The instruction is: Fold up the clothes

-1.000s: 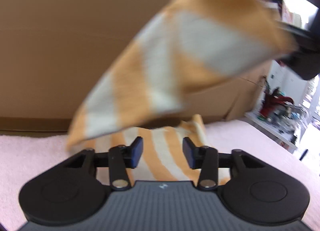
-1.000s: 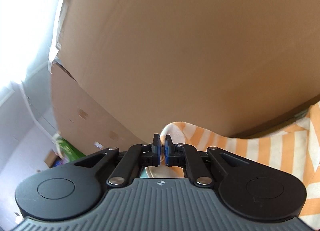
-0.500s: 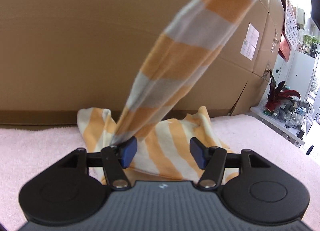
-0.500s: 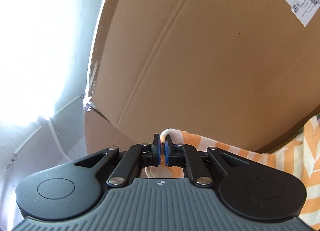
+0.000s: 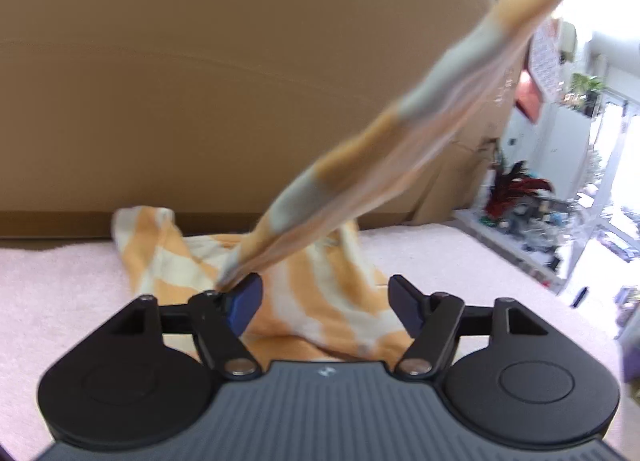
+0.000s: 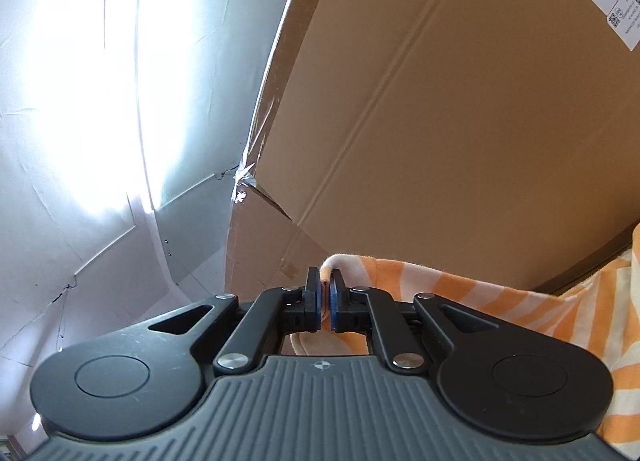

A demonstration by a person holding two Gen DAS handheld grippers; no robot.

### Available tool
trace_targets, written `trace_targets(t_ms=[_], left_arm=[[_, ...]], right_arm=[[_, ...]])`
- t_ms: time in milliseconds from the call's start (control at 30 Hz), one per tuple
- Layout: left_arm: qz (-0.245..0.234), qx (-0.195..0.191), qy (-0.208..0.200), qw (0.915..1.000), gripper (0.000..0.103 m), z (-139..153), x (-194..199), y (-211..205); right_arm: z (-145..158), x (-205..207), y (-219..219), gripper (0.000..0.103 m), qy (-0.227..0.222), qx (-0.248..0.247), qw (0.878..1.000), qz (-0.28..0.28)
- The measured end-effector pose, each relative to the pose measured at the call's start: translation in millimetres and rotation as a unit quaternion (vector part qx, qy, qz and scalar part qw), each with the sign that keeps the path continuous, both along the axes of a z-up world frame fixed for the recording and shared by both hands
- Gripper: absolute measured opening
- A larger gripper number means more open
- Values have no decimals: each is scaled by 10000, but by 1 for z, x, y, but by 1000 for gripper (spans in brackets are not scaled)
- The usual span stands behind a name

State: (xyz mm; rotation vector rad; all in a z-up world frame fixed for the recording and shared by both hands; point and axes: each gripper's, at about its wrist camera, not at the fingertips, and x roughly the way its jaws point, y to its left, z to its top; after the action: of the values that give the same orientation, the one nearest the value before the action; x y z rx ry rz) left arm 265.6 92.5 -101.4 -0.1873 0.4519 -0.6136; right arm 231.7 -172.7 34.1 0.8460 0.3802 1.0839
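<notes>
Right gripper (image 6: 324, 303) clamped on the striped garment's (image 5: 320, 301) raised edge, band running up toward 1 o'clock, the rest heaped on the pink worktop (image 5: 60, 285); left gripper (image 5: 324, 303) apart, cloth brushing its left finger; likely mid-lift, next needs a second hold.

Left claw (image 5: 325, 300): held low and roughly level, pointing forward; jaws spread wide, blue pads (image 5: 245, 298) facing one another across a broad gap, a taut strand of striped cloth (image 5: 400, 133) touching the outer side of its left finger. Right claw (image 6: 324, 303): raised and tilted upward; jaws drawn together, pads nearly meeting, pinching a cloth edge between them.
</notes>
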Motion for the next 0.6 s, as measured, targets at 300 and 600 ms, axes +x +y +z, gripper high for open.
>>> trace_targets(t_ms=[300, 600], left_arm=[[-239, -262, -350, 9988, 81, 17, -32, -40], [765, -564, 460, 9944, 68, -5, 36, -51]], right_arm=[[11, 11, 8, 5, -120, 15, 9999, 88], [14, -18, -22, 5, -630, 314, 9963, 497]])
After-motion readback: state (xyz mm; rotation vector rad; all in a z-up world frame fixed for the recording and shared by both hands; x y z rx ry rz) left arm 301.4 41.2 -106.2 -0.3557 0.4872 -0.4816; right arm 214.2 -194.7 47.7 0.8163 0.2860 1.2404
